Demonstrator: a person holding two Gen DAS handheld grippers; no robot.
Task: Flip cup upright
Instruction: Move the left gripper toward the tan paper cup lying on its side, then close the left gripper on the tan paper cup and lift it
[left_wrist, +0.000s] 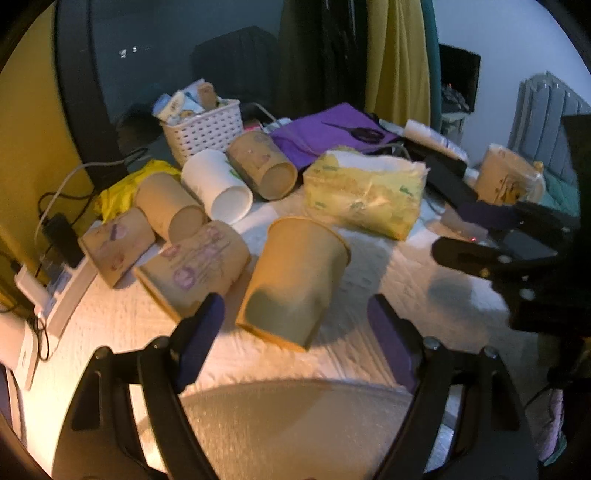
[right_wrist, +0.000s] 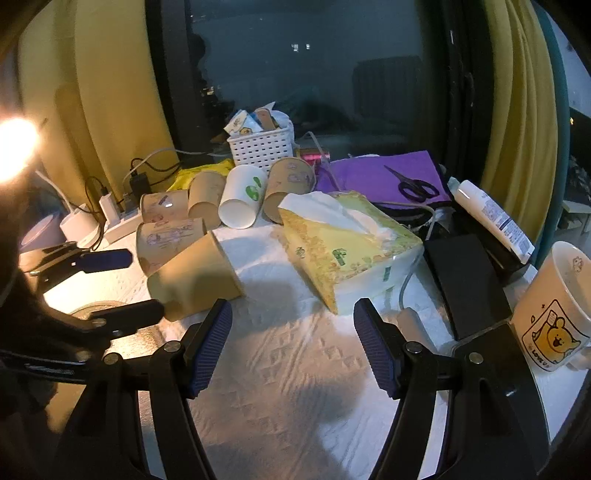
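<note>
A plain brown paper cup (left_wrist: 295, 280) lies tipped on its side on the white cloth (left_wrist: 388, 266), its base toward me; it also shows in the right wrist view (right_wrist: 195, 277). My left gripper (left_wrist: 295, 317) is open, its fingers either side of the cup's base without touching it. It shows at the left in the right wrist view (right_wrist: 125, 284). My right gripper (right_wrist: 291, 328) is open and empty over the cloth (right_wrist: 295, 369), to the right of the cup. It shows at the right in the left wrist view (left_wrist: 469, 236).
Several more paper cups (left_wrist: 192, 258) and a white one (left_wrist: 218, 184) lie behind. A yellow tissue pack (left_wrist: 365, 192), white basket (left_wrist: 203, 129), purple cloth with scissors (right_wrist: 413, 184), black box (right_wrist: 465, 280), ceramic mug (right_wrist: 554, 314), chargers and cables (right_wrist: 110, 210) crowd the table.
</note>
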